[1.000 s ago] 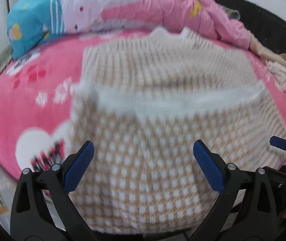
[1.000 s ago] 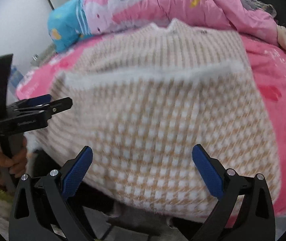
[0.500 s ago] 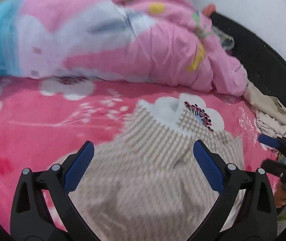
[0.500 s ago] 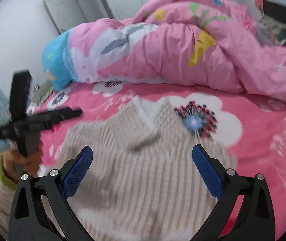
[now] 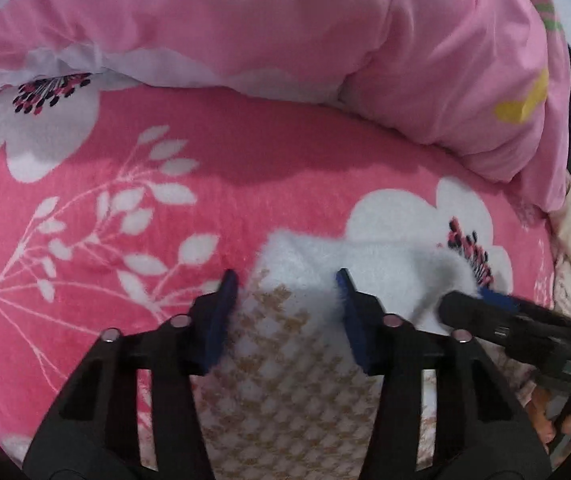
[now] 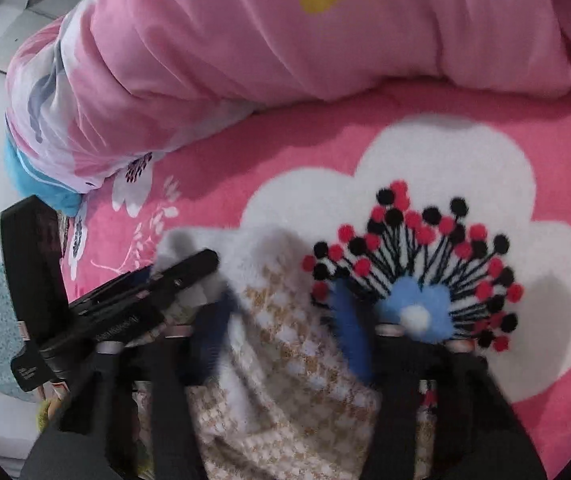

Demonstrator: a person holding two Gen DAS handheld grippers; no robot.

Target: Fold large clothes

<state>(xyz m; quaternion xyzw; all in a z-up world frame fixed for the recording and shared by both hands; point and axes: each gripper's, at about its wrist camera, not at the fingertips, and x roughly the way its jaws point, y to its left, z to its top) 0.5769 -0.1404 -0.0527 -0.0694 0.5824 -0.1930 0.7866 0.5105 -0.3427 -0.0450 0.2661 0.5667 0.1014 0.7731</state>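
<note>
Now both grippers have just been closing on the far end of the sweater (image 5: 285, 344), which lies on the pink blanket (image 5: 125, 168) near the quilt (image 5: 325, 40). The left gripper (image 5: 287, 286) and right gripper (image 6: 283, 300) have fluffy cloth between half-shut jaws. If the fuzzy edge slips out, the fold could go crooked.

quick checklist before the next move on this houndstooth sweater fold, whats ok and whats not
1. Left claw astride the fuzzy white edge of the beige-and-white houndstooth knit sweater: ok; its jaws have just been closing.
2. Right claw astride the same edge: ok; also just been closing.
3. Pads actually pinching fabric: cannot tell, blurred.
4. Both claws on the same hem, side by side: ok.
5. Bare pink floral fleece blanket ahead for laying the fold: ok.
6. Bunched pink quilt clear of the sweater: ok.
</note>
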